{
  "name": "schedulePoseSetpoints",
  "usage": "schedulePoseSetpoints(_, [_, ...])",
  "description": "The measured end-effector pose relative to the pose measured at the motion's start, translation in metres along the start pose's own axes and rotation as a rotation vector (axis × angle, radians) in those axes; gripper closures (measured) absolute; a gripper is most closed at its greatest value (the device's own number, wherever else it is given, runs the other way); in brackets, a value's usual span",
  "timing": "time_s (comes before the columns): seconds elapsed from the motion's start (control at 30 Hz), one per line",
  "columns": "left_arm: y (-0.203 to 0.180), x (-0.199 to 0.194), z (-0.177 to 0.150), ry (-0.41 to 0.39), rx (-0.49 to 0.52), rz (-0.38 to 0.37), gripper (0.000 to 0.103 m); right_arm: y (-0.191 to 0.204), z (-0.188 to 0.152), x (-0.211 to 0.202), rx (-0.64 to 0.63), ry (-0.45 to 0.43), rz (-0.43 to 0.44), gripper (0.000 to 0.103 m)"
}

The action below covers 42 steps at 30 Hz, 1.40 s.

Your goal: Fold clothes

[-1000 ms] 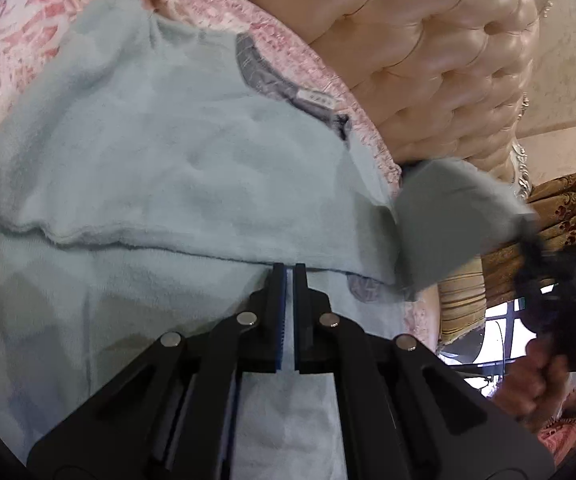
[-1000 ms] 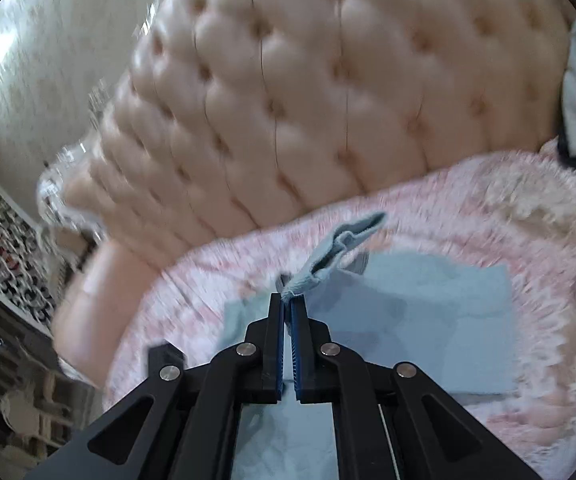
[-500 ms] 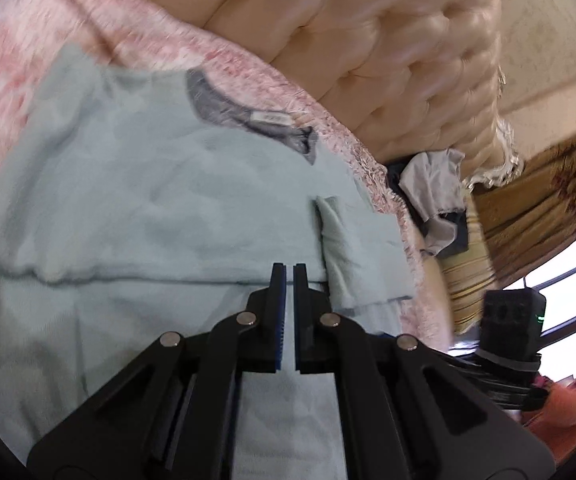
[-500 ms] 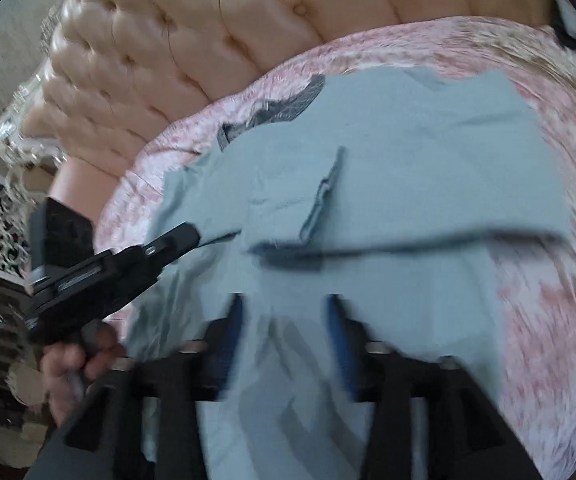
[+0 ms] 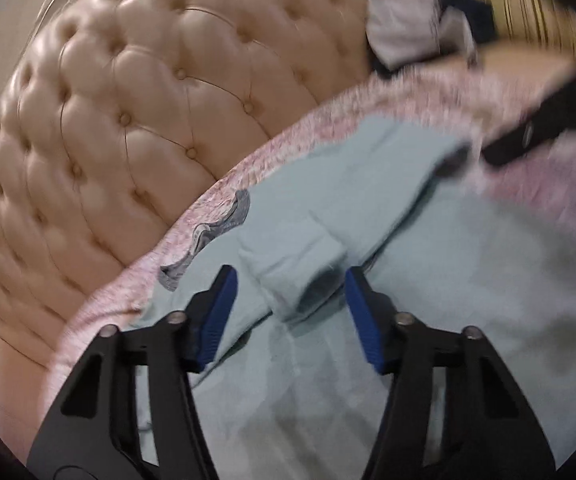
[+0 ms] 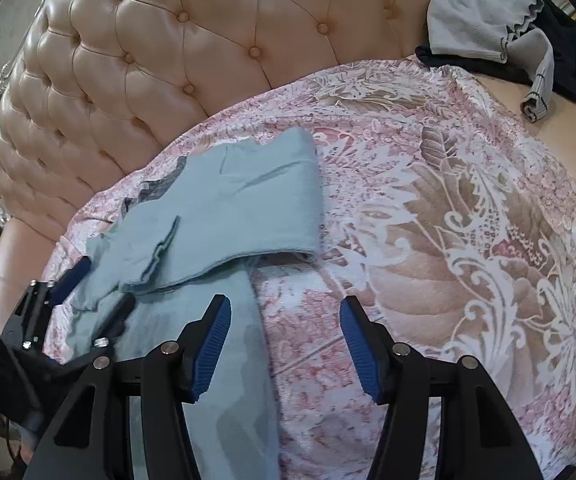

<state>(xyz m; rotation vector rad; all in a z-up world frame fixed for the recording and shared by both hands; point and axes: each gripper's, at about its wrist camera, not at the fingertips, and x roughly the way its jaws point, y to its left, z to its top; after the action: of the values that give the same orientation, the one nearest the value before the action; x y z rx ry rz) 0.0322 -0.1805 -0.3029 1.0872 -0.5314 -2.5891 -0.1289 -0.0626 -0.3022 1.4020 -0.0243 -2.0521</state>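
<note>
- My left gripper [image 5: 288, 312] has just been spreading its blue-padded fingers [image 5: 215, 312]; they stand apart over the pale blue-green knit top [image 5: 428, 300], with the folded-in sleeve end [image 5: 296, 268] lying in the gap and neither pad pressing it
- My right gripper [image 6: 283, 344] has also just been opening; its fingers are apart and hold nothing, the left one over the top's lower panel, the right one over the pink-and-white floral bedspread [image 6: 468, 240]
- The top lies flat on the bed near the tufted beige leather headboard [image 6: 207, 40], its upper part folded across into a wedge, the grey neckline [image 5: 223, 224] toward the headboard
- Risk, as I judge it: the sleeve cuff sits loosely bunched (soft knit, little hold), so a pad dragging across it could flip the fold open
- Risk: the left view is smeared, so my aim there is poor; I could pinch two layers instead of one edge
- Risk: both grippers sit close over the same cloth and could knock together
- Room: wide bare bedspread to the right; the headboard hems in the far side, and a heap of grey and dark clothes [image 6: 488, 20] sits well apart at the far corner
</note>
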Motion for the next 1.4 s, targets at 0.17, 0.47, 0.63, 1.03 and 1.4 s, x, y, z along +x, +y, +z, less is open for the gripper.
schedulePoseSetpoints(0.17, [-0.008,0.004,0.009,-0.027,0.017,0.048,0.061,0.006,-0.004,0.002,-0.049,0.002,-0.028,0.045])
schedulePoseSetpoints(0.47, [0.081,0.002,0.007,0.014,-0.49,-0.233,0.097,0.007,-0.003,0.008,-0.036,0.019,-0.036,0.045])
schedulePoseSetpoints(0.63, [0.139,0.03,-0.051,0.127,-0.99,-0.507,0.097,0.012,-0.001,0.003,-0.069,0.006,-0.05,0.045])
schedulePoseSetpoints(1.03, [0.138,0.036,-0.065,0.161,-1.023,-0.568,0.06,0.009,-0.002,0.008,-0.065,0.017,-0.06,0.045])
schedulePoseSetpoints(1.4, [0.159,0.05,-0.074,0.14,-1.153,-0.682,0.096,0.022,0.001,0.004,-0.193,-0.027,-0.173,0.045])
